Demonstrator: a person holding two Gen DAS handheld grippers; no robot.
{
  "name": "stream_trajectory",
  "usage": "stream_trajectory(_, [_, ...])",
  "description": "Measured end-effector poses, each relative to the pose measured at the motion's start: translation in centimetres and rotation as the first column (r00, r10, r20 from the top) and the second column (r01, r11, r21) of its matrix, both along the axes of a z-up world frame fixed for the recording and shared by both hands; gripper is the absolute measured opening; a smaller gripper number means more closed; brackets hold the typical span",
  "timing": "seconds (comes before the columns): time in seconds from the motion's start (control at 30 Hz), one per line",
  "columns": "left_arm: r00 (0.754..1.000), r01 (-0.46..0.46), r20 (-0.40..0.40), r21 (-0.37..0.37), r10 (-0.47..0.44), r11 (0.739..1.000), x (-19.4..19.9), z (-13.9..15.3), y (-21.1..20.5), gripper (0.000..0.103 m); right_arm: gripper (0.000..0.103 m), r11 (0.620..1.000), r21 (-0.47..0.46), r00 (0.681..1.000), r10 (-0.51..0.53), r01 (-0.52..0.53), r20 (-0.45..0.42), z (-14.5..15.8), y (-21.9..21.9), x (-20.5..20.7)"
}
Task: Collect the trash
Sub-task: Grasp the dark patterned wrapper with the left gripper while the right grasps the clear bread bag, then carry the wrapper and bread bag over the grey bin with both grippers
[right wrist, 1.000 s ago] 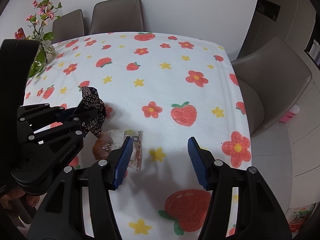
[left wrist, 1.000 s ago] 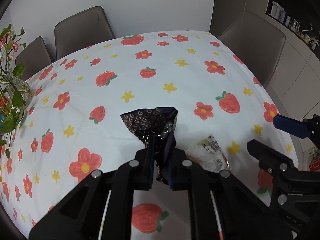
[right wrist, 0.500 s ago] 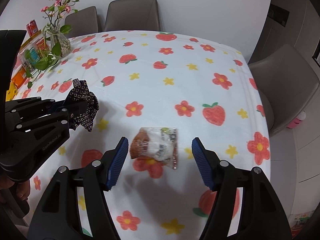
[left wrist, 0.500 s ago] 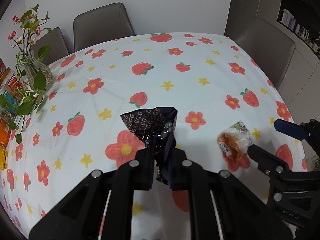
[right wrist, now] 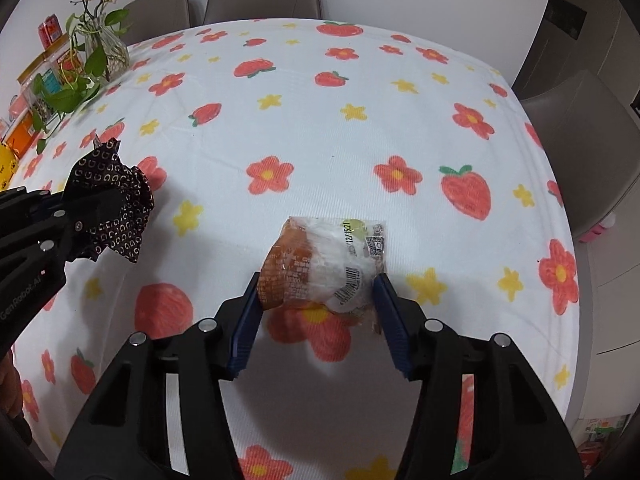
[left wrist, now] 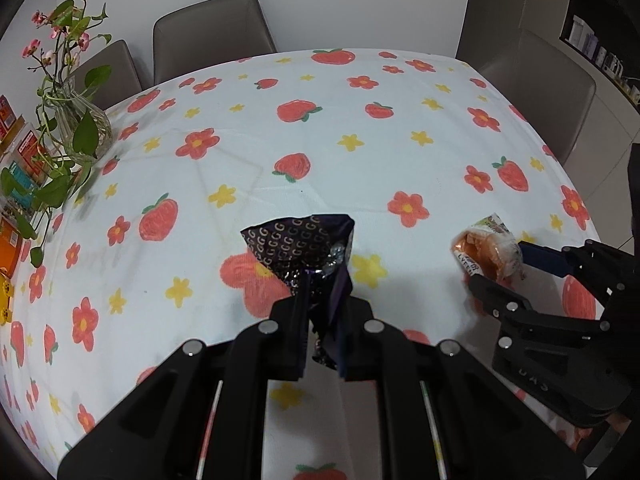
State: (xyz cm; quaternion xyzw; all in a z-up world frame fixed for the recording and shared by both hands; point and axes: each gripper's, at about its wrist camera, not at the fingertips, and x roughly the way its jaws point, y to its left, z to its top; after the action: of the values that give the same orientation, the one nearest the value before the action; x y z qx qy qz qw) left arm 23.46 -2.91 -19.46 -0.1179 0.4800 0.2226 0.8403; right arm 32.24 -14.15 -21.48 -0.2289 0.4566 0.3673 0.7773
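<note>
**Wrapper between your right claw's pads**

The crumpled clear plastic wrapper with orange print and a barcode point(right wrist: 326, 268) lies on the strawberry-and-flower-patterned white cloth of the desk point(right wrist: 360, 140), between the blue pads of your right claw point(right wrist: 318, 312), whose jaws are closing around it. Your left claw point(left wrist: 322, 336) is clamped shut on a dark foil wrapper with gold letters point(left wrist: 300, 248), lifted off the desk. A glass vase of pink flowers point(left wrist: 76, 120) stands at the far left.
</note>
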Motion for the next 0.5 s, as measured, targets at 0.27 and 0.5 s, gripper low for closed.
stream_trajectory(0.27, [1.0, 0.024, 0.007, 0.008, -0.025, 1.0, 0.1, 0.7, -0.6, 0.011, 0.046, 1.0, 0.024, 1.0, 0.001, -0.001, 0.013, 1.1, -0.1, -0.2])
stream_trajectory(0.5, [0.998, 0.065, 0.021, 0.018, -0.065, 0.998, -0.5, 1.9, -1.5, 0.011, 0.044, 0.998, 0.056, 0.999, -0.023, 0.021, 0.035, 3.3, -0.8, -1.3])
